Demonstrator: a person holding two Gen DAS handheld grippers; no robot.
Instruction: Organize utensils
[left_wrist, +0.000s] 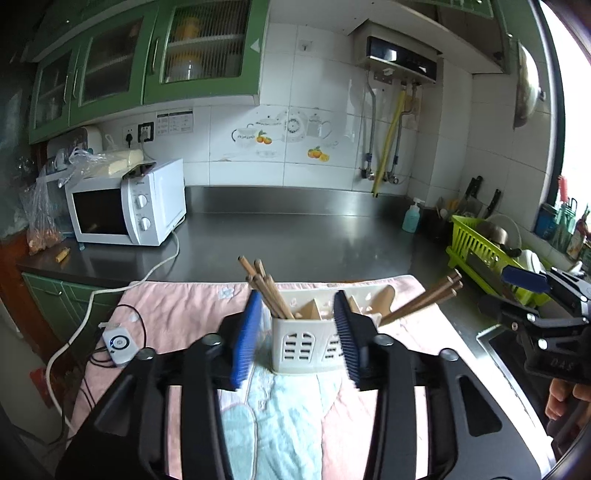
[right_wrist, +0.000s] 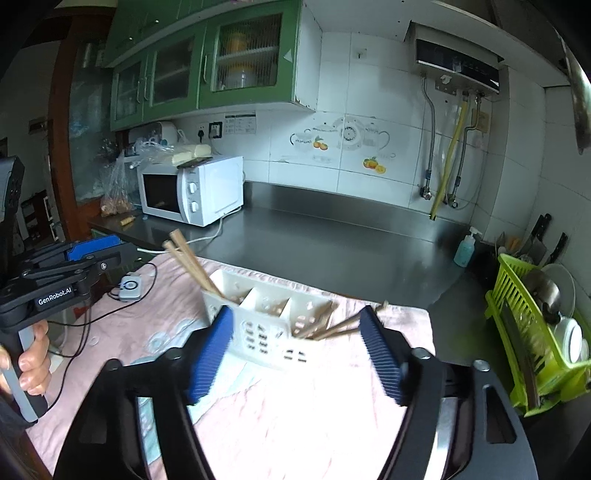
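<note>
Now, from the left: microwave (left_wrist: 127, 206) on the steel counter (left_wrist: 295, 236), its cable trailing down past a small white device (left_wrist: 120, 346) on the pink cloth (left_wrist: 177, 306). Nothing there needs sorting.

On to the left gripper (left_wrist: 297, 334), and its jaws stand apart, blue pads clear of everything, nothing between them but air and the view of the holder behind. Released, then. From the right wrist view you can see a hand (right_wrist: 33, 360) wrapped round its grip.

Centre stage, the white holder (left_wrist: 306, 347) sits on the cloth, divided into compartments. One bundle of chopsticks (left_wrist: 264, 288) stands in its left compartment, leaning left. A second bundle (left_wrist: 424, 301) leans out to the right from the right-hand end. Something pale and wooden, perhaps a spoon, peeks out at the back; I can't tell for sure.

And the right gripper (right_wrist: 299, 347), jaws wide, pads either side of the holder but not pressing on it. Empty as well.

Further right, the green dish rack (left_wrist: 476, 251) with bowls, knives behind it.

So where are we? By my reading, very nearly home: both bundles are in the holder, both grippers are empty, and no loose utensil shows on the cloth. What's left looks like straightening that right bundle, which tilts far out, if anything at all.
</note>
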